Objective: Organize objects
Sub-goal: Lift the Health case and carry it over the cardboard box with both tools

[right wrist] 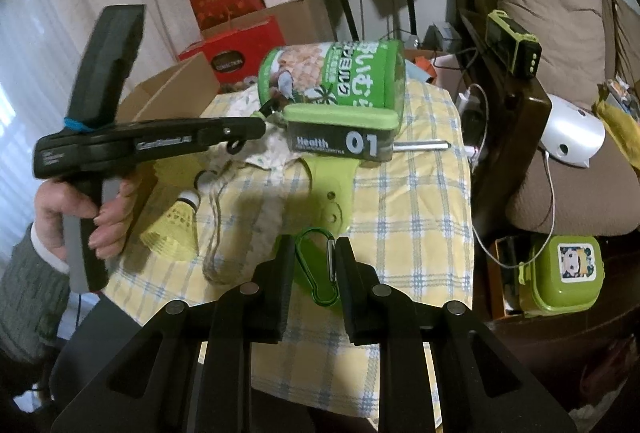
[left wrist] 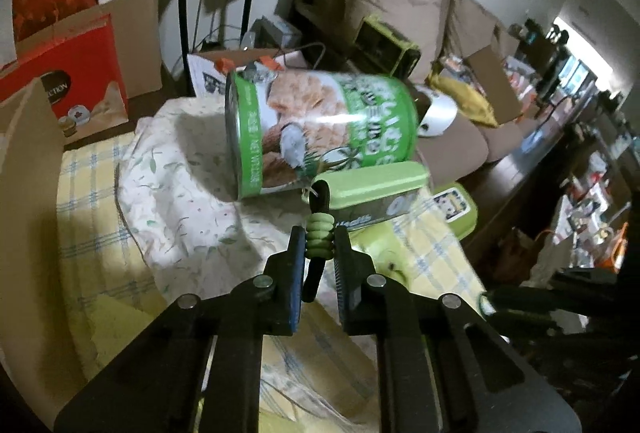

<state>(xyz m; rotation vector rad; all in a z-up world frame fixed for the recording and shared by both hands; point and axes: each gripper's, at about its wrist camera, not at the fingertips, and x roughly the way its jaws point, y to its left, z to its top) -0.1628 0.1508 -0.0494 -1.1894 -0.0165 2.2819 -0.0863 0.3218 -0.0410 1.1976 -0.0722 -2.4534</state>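
Note:
My left gripper (left wrist: 317, 241) is shut on the green braided strap (left wrist: 318, 233) of a green-lidded "Health 01" box (left wrist: 370, 187). The box hangs tilted under a green coconut-biscuit can (left wrist: 316, 129). In the right wrist view the left gripper (right wrist: 256, 123) reaches in from the left to the box (right wrist: 342, 135) and the can (right wrist: 332, 75). My right gripper (right wrist: 314, 265) is shut on a green carabiner (right wrist: 316, 269) above the yellow checked tablecloth (right wrist: 420, 201).
A yellow shuttlecock (right wrist: 176, 223), a cord loop (right wrist: 216, 233), a green flat tool (right wrist: 328, 193) and a metal rod (right wrist: 420, 145) lie on the table. A green lunch box (right wrist: 564, 273) sits low at right. Cardboard boxes (right wrist: 168, 89), speakers on stands and a brown sofa (right wrist: 560, 33) surround it.

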